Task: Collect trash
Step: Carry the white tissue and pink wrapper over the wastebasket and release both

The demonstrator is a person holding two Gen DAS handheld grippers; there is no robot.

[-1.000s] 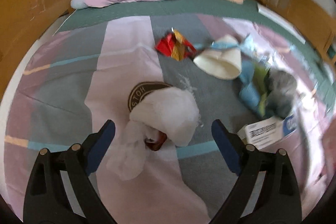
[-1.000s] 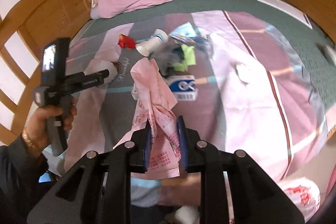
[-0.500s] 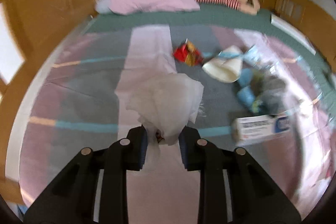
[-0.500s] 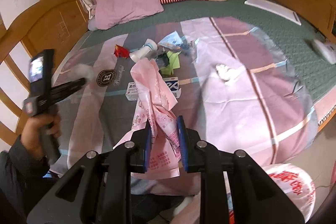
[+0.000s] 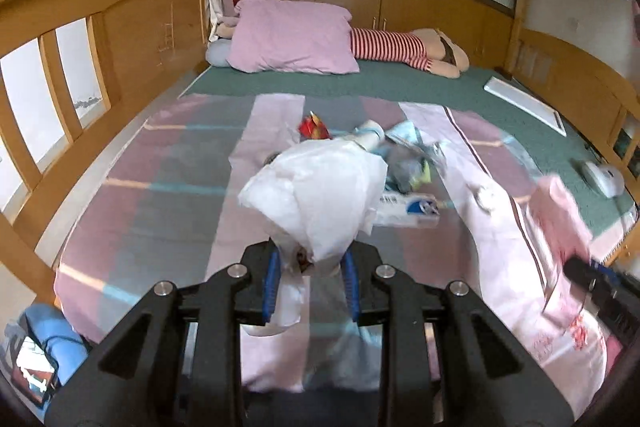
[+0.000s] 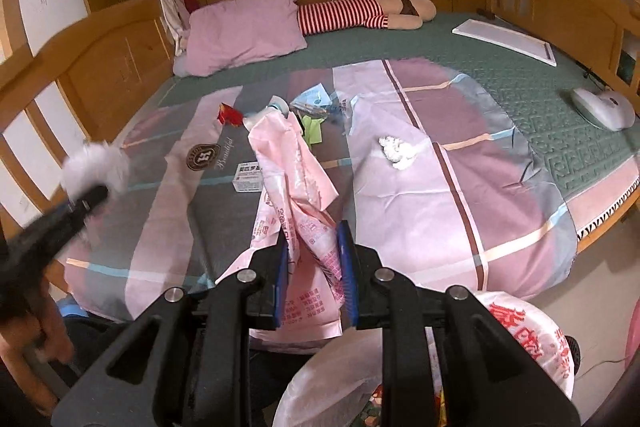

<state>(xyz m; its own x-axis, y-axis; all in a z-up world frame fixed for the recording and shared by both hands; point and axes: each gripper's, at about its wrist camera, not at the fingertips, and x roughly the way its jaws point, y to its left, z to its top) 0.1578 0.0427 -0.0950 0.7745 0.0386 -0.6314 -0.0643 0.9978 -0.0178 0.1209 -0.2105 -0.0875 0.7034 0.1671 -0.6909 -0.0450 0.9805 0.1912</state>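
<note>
My left gripper [image 5: 310, 279] is shut on a crumpled white tissue wad [image 5: 320, 195] and holds it above the striped bedspread [image 5: 160, 211]; it shows blurred in the right wrist view [image 6: 96, 167]. My right gripper [image 6: 314, 267] is shut on a pink plastic bag [image 6: 292, 179], also seen at the right of the left wrist view [image 5: 560, 211]. Trash lies mid-bed: a red wrapper [image 6: 229, 115], a white cup [image 6: 276, 107], a green scrap [image 6: 314, 131], a white box [image 6: 248, 178] and a crumpled tissue [image 6: 396, 151].
A pink pillow [image 6: 244, 31] and a striped doll [image 6: 352, 13] lie at the bed's head. A white board [image 6: 506, 41] and a white device [image 6: 604, 107] lie at right. Wooden bed rails [image 6: 100, 67] stand at left. A white printed bag [image 6: 520, 339] lies on the floor.
My left gripper closed on the white tissue wad and lifted it back off the bedspread. My right gripper kept hold of the pink bag and pulled back from the bed.
</note>
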